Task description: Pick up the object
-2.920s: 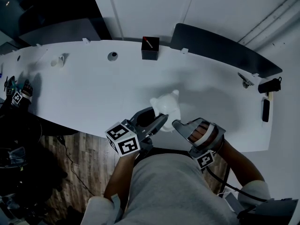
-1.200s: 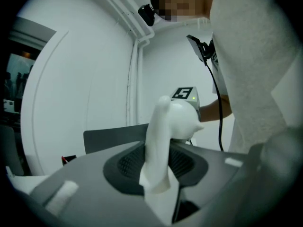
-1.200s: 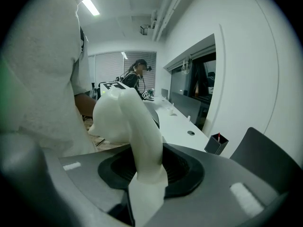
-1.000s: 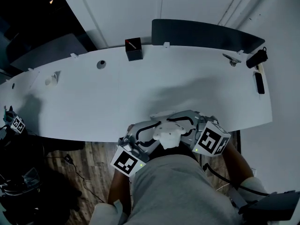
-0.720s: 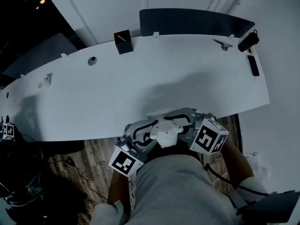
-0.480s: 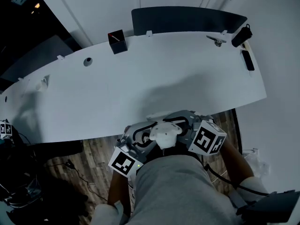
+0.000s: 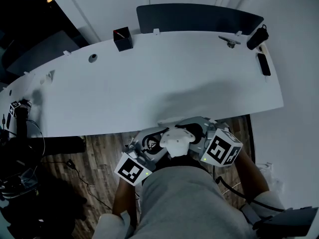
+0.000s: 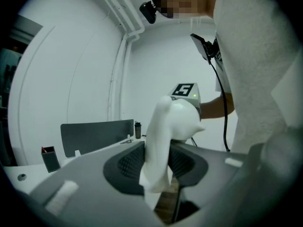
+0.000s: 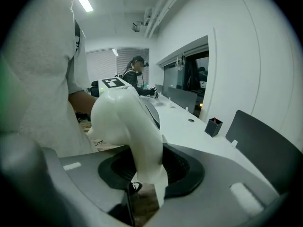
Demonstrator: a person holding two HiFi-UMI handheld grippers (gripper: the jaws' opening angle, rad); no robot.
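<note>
The object is a smooth white figurine (image 7: 175,139) with small pointed ears. It hangs off the table's near edge, just in front of the person's torso. My left gripper (image 7: 160,142) is shut on its left side and my right gripper (image 7: 193,134) on its right side. In the left gripper view a thin white part of the figurine (image 8: 161,145) is clamped between the dark pads of the left gripper (image 8: 158,176). The right gripper view shows the same figurine (image 9: 125,119), its lower end pinched in the right gripper (image 9: 150,174).
The long white table (image 7: 149,93) lies beyond the grippers. A black pen holder (image 7: 122,39) and a dark panel (image 7: 199,18) stand at its far edge. A dark bottle (image 7: 256,38) and a phone (image 7: 263,63) are at its right end. Wooden floor shows below.
Earlier the figurine stood on the table between both grippers; now it is held off the near edge by the torso. Over the last second only the head view has shifted slightly.
</note>
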